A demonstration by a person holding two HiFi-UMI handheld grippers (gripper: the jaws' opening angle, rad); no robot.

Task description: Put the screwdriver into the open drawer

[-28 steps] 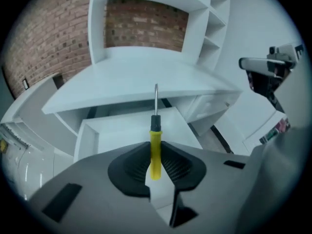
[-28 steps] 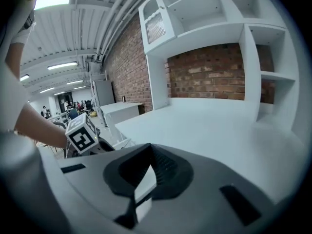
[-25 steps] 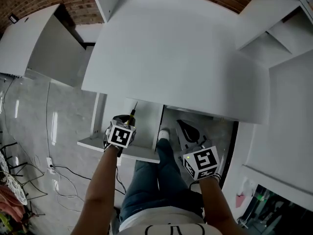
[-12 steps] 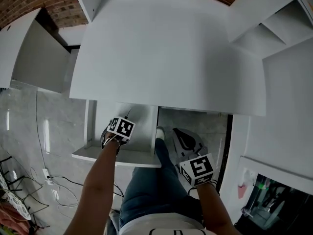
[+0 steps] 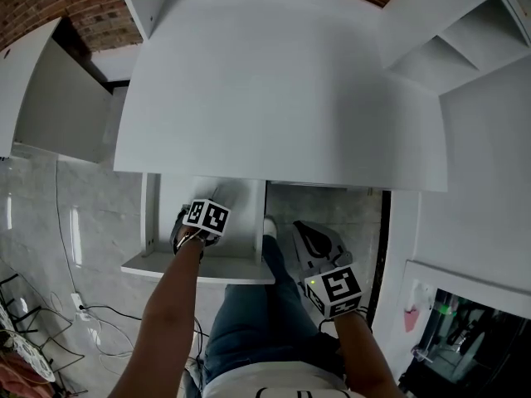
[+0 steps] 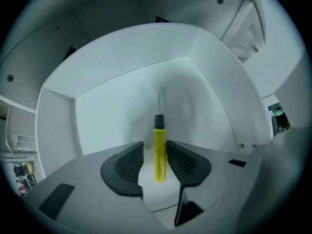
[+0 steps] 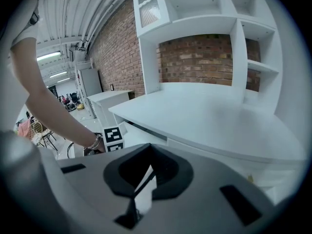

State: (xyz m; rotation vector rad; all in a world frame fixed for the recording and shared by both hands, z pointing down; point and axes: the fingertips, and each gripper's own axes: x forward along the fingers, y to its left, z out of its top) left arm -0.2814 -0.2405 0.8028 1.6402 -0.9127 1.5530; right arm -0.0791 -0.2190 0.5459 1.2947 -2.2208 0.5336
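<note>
The screwdriver (image 6: 160,150) has a yellow handle, a black collar and a thin shaft. It points away along the white floor of the open drawer (image 6: 122,106). My left gripper (image 6: 155,146) points straight down into the drawer (image 5: 199,267) with its jaws opening. The handle lies between the pads, with a strip of white showing beside the left pad. In the head view the left gripper (image 5: 208,216) shows only its marker cube, which hides the screwdriver. My right gripper (image 5: 309,234) hangs empty beside the drawer, its pads (image 7: 168,172) almost together.
The white desk top (image 5: 282,89) overhangs the back of the drawer. The person's legs in jeans (image 5: 265,305) stand at the drawer's right corner. Cables (image 5: 91,312) trail on the marble floor at left. White shelves (image 5: 448,48) rise at right, and an open white panel (image 5: 50,98) at left.
The left gripper has sunk into the drawer with the screwdriver, which its cube now covers in the head view. The right gripper has dropped slightly.
</note>
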